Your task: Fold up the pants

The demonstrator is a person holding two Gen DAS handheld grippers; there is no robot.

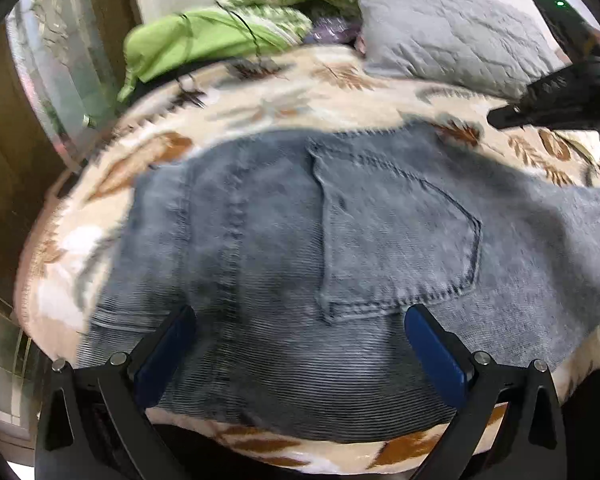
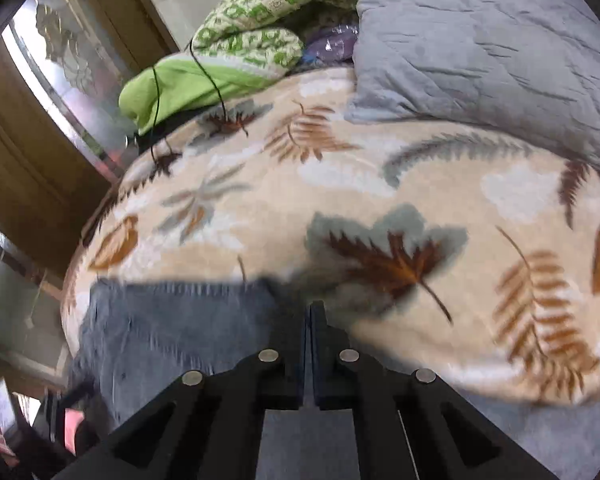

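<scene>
A: Nearest the lens, left tongs (image 1: pixel 300 320), blue pads (image 1: pixel 434 350) spread wide apart, gripping nothing. Right under and ahead of them, the pants (image 1: pixel 284 240): grey-blue denim, spread flat, back pocket (image 1: pixel 396 232) up.

B: Lying on what?

A: On the bed, over a cream blanket (image 1: pixel 300 92) printed with leaves. Denim reaching from between the pads out past both sides, touching the blanket all along.

B: And the right tongs (image 2: pixel 310 312)?

A: Pressed together, only a thin slit between the fingers. Tips low at the far right corner of the pants (image 2: pixel 172 320), fabric to their left and beneath them. Pinching the denim or merely over it: cannot tell, too blurred. Seen from the left wrist as a dark wedge (image 1: pixel 540 104) by the upper right edge of the denim.

B: Anything further back?

A: Grey quilted pillow (image 2: pixel 480 48) at the head of the bed, green patterned bedding (image 2: pixel 268 12) beside it, a thin black cable (image 2: pixel 208 76) trailing over the green onto the blanket.
</scene>
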